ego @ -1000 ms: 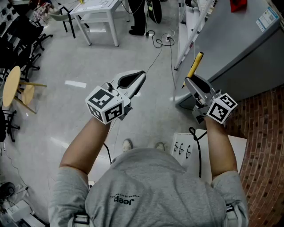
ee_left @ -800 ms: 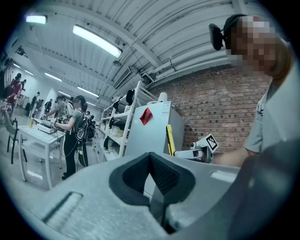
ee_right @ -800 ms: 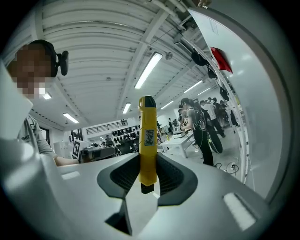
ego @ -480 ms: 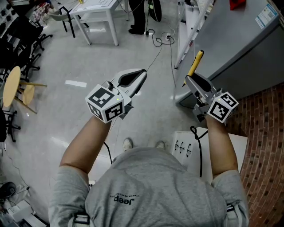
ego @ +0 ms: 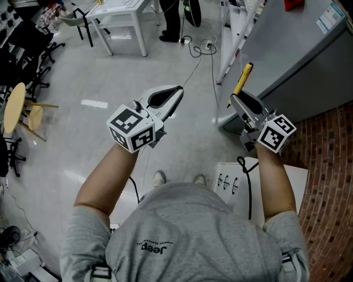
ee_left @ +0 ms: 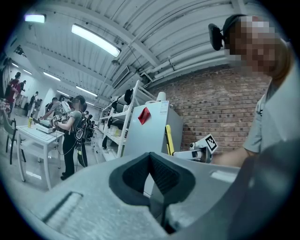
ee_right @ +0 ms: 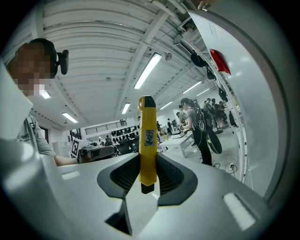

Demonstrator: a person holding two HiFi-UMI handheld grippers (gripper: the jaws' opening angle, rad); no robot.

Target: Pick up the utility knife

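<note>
The utility knife (ego: 241, 82) is yellow with a black tip. It stands out from my right gripper (ego: 238, 102), which is shut on its lower end. In the right gripper view the utility knife (ee_right: 147, 140) rises upright between the two dark pads (ee_right: 123, 177) of the right gripper (ee_right: 148, 177). My left gripper (ego: 172, 97) is held up at the same height, a forearm's length to the left, apart from the knife. Its fingers (ee_left: 168, 176) meet with nothing between them. From the left gripper view, the knife (ee_left: 168, 139) shows beside the grey cabinet.
A tall grey cabinet (ego: 298, 55) stands close on the right, with white shelving (ego: 234, 33) beside it. Cables (ego: 204, 49) lie on the floor ahead. A white table (ego: 124, 16) and a standing person (ego: 174, 22) are farther off. Chairs (ego: 22, 110) line the left.
</note>
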